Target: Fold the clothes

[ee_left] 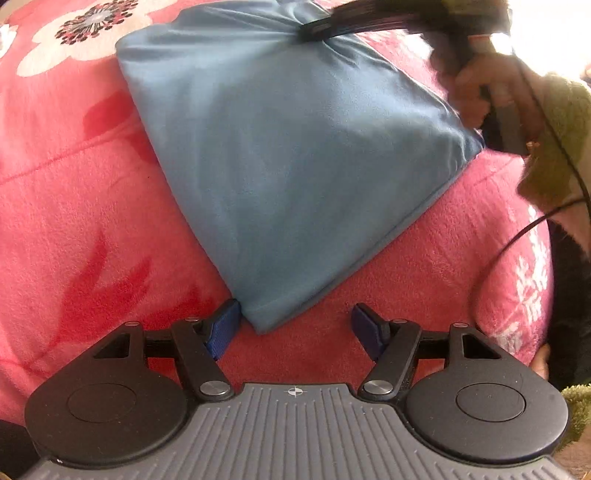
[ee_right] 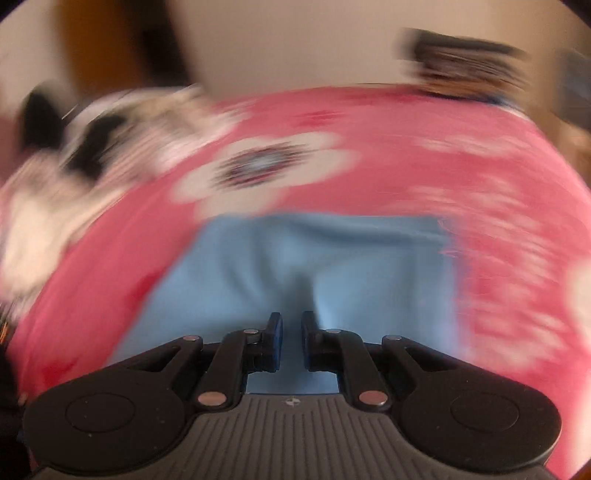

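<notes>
A folded light-blue cloth [ee_left: 295, 155] lies on a pink flowered blanket [ee_left: 74, 192]. My left gripper [ee_left: 297, 326] is open just above the blanket. The cloth's near corner sits between its fingers, close to the left fingertip [ee_left: 225, 321]. The blurred right gripper [ee_left: 308, 31] pinches the cloth's far edge, and creases bunch toward it. In the right wrist view the right gripper [ee_right: 291, 332] has its jaws nearly together over a raised ridge of the blue cloth [ee_right: 332, 266]. That view is smeared by motion.
A hand [ee_left: 484, 88] in a green sleeve [ee_left: 557, 140] holds the right gripper, and a black cable [ee_left: 517, 236] trails from it. A black-and-white heap of clothes [ee_right: 74, 147] lies at the blanket's left. A dark object [ee_right: 461, 62] stands beyond the bed [ee_right: 480, 177].
</notes>
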Demonstrator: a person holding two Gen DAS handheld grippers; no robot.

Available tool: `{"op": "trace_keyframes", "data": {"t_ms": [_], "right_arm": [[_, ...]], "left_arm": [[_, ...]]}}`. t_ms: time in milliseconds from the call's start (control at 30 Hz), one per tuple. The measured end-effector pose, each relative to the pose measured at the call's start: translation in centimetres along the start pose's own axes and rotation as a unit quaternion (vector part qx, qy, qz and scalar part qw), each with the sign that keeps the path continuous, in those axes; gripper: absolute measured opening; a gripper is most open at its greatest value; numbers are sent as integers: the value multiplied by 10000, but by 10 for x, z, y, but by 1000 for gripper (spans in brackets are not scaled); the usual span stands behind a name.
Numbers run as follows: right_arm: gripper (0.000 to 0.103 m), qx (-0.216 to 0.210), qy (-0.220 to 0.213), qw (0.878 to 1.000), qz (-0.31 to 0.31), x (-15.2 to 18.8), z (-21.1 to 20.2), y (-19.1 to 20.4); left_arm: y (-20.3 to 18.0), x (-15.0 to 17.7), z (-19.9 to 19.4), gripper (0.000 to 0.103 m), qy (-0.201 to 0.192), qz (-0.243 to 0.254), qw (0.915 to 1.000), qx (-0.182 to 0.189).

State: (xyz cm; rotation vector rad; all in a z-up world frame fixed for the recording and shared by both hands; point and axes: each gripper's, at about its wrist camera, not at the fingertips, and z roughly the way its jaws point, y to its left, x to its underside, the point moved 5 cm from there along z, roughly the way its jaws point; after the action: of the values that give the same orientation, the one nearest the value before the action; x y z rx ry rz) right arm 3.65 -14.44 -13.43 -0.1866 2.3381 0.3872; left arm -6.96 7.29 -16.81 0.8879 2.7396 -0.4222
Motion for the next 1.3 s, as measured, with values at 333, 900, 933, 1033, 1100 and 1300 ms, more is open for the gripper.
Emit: {"op": "trace_keyframes", "data": {"t_ms": [333,900,933,1033,1100,1300], "right_arm": [[14,57,-84,9999,-80,-15,11,6],[13,-367,228,9980,453,-45,50,-2],[7,-261,190,9966,761,-48,52,-14],[11,246,-312,9869,1564,-59,29,-53],[11,289,-559,9863,1522,-59,-1,-63],[12,-10,30,9968,796,-25,-15,-42]], "left_arm": [[-4,-4,2,68,1,-8,10000,23],[4,2,-12,69,5,-33,9999,111],[4,3,-13,69,3,-42,9999,119],[4,4,-14,69,2,-57,9999,131],[3,4,-13,69,3,-48,9999,130],[-1,6,-14,70,19,7,10000,86]]}}
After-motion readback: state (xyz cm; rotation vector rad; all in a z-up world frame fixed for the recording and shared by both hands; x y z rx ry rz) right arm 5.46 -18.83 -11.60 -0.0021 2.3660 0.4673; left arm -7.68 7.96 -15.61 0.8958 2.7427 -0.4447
